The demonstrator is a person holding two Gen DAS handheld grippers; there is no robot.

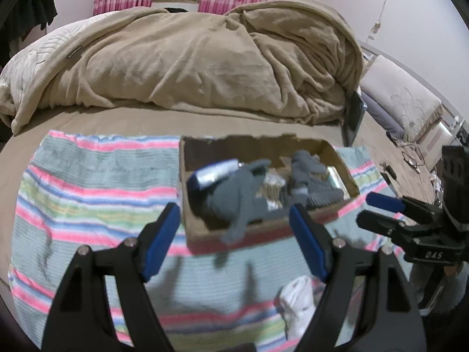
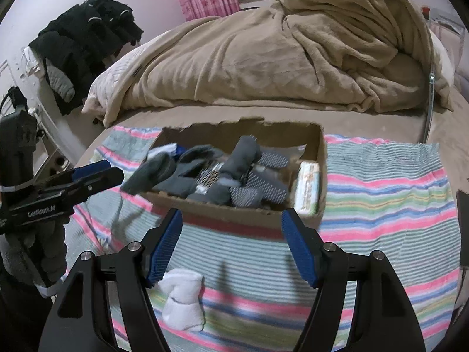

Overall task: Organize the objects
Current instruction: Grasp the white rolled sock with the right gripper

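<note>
Now both claws are spread and hold nothing: the left gripper (image 1: 234, 240) and right gripper (image 2: 231, 243) sit near of the box (image 2: 234, 217); a white sock (image 2: 183, 302) lies nearer, on the towel (image 2: 381, 205).

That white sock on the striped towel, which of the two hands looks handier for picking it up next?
Probably the right. The white sock lies just beside the right gripper, by its left finger, both fingers open and empty. The left gripper is open too, but the sock sits off by its right finger, and it faces the box.
</note>
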